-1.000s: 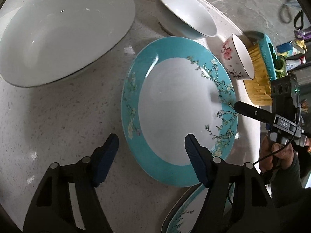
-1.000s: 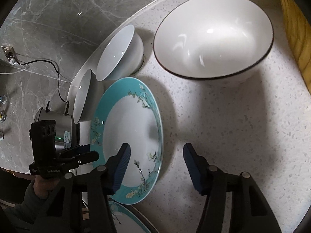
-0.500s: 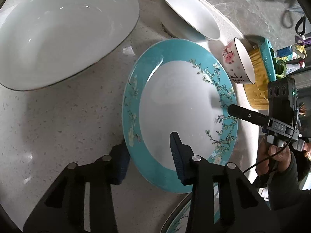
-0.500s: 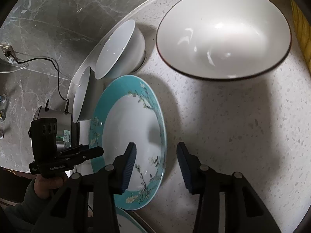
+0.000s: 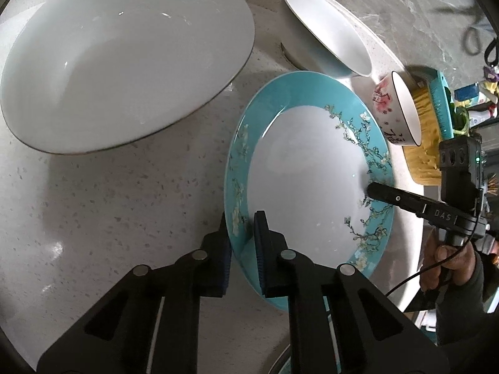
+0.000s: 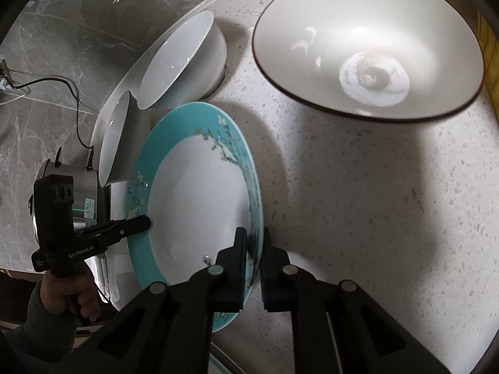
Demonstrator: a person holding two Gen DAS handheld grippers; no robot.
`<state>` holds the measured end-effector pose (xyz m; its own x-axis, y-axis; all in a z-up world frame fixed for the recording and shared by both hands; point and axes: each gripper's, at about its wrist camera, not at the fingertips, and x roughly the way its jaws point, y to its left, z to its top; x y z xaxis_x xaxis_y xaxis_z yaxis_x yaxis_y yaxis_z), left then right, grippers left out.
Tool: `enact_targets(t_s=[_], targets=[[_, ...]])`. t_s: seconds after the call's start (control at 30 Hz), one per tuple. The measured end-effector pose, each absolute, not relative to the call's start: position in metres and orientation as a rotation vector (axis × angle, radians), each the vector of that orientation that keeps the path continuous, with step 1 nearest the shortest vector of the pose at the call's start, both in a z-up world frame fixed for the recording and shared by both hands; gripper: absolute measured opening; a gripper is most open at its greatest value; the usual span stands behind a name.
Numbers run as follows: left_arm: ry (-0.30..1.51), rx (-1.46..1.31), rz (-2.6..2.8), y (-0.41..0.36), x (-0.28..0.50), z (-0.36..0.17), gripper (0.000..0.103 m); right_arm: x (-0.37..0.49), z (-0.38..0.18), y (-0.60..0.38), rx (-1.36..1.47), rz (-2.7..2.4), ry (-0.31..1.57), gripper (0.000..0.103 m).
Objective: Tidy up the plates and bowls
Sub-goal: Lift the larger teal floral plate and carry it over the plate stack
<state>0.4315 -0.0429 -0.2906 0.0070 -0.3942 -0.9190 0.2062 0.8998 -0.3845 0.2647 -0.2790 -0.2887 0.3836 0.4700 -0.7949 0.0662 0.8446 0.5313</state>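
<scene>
A turquoise-rimmed plate (image 5: 305,187) with a white centre and blossom branches lies on the speckled counter. My left gripper (image 5: 241,221) is closing on its left rim, one pad above and one below, both pressing on it. My right gripper (image 6: 252,237) is closing on the opposite rim (image 6: 196,199) in the same way. Each gripper shows in the other's view, the right gripper (image 5: 371,190) and the left gripper (image 6: 146,221), each held by a hand. A large white bowl (image 5: 124,59) stands just behind the plate.
A medium white bowl (image 5: 327,34) and a small flowered bowl (image 5: 399,112) sit near the counter's curved edge. A yellow-bristled brush (image 5: 433,115) lies beyond them. A metal pot (image 6: 84,193) stands below the edge. Another turquoise plate (image 6: 218,364) peeks in at the bottom.
Both grippers went from wide open astride the plate's rims to closed on them. The views drew slightly closer to the plate.
</scene>
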Motion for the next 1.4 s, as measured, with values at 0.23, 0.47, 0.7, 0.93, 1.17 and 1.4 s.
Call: enact_targets(t_s=[0.23, 0.47, 0.7, 0.93, 1.17, 1.4], targets=[[1.464, -0.153, -0.456, -0.043, 0.433, -0.285, 0.011, 0.262, -0.288, -0.279, 0.546, 0.268, 1.158, 0.010], [1.454, -0.158, -0.472, -0.041, 0.431, -0.282, 0.011, 0.259, -0.284, -0.281, 0.536, 0.262, 1.144, 0.010], [1.425, -0.151, -0.490, -0.038, 0.419, -0.263, 0.011, 0.249, -0.269, -0.281, 0.521, 0.265, 1.115, 0.010], [1.390, -0.160, -0.505, -0.032, 0.397, -0.237, 0.011, 0.230, -0.250, -0.276, 0.503, 0.272, 1.082, 0.010], [1.354, -0.164, -0.512, -0.027, 0.367, -0.213, 0.011, 0.203, -0.235, -0.266, 0.478, 0.284, 1.053, 0.010], [1.352, -0.181, -0.521, -0.016, 0.328, -0.201, 0.011, 0.175, -0.223, -0.258, 0.441, 0.296, 1.025, 0.010]])
